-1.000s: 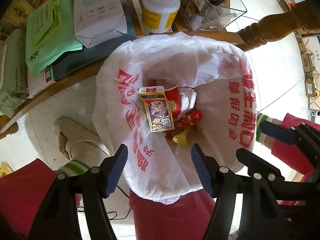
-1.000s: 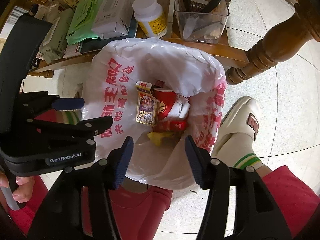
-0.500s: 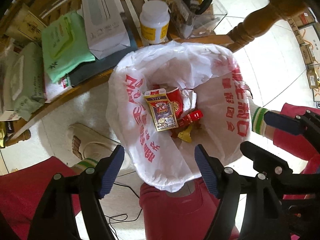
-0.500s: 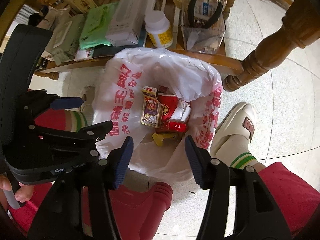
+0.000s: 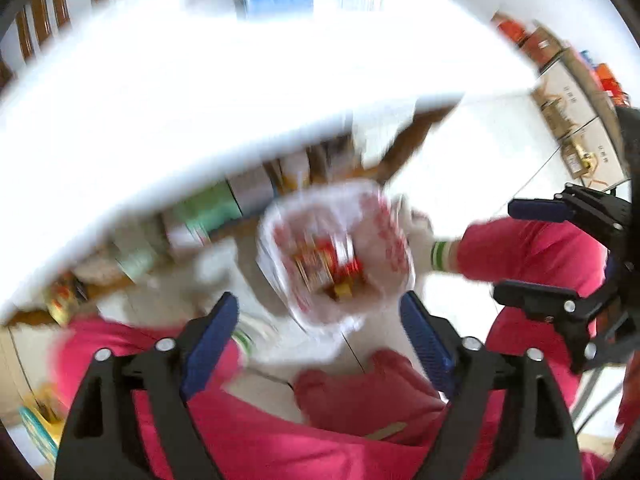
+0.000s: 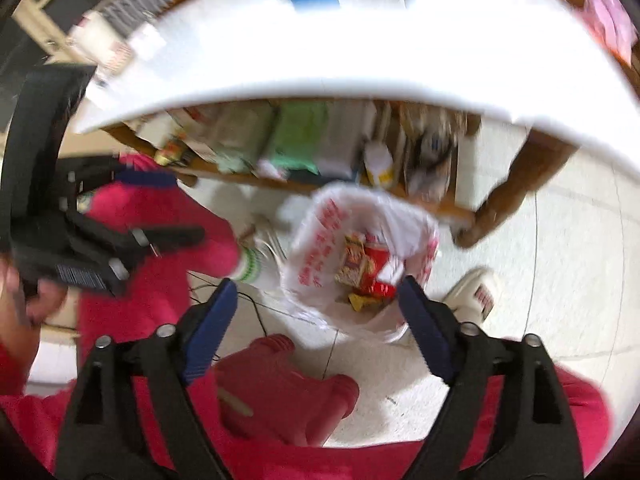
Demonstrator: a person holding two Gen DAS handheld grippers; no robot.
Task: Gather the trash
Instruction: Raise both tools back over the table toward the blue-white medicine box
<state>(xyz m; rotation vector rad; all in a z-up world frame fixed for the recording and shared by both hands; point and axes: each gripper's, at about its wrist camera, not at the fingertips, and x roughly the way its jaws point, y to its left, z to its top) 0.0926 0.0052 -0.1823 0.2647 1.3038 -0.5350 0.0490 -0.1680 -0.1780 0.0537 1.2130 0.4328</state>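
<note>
A white plastic bag with red print [image 5: 336, 256] [image 6: 360, 256] stands open on the floor far below both grippers. Inside lie a printed carton, red wrappers and a yellow scrap [image 6: 362, 268]. My left gripper [image 5: 320, 312] hangs high above the bag, its jaws opening wide with nothing between them. My right gripper [image 6: 316, 300] is equally high over the bag, its jaws also opening and empty. Each gripper shows in the other's view, at the right edge [image 5: 560, 292] and the left edge [image 6: 80, 240]. Both views are blurred.
A white tabletop edge [image 5: 200, 128] [image 6: 360, 68] arcs above the bag, with blurred boxes on it. Beneath it a wooden shelf [image 6: 280, 176] holds packets and a bottle. A person's red trouser legs [image 5: 360, 420], striped socks and white slippers [image 6: 476, 292] surround the bag.
Both grippers have risen well above the bag, which looks much smaller now. Both pairs of jaws have spread wider. The white tabletop has come into view.
</note>
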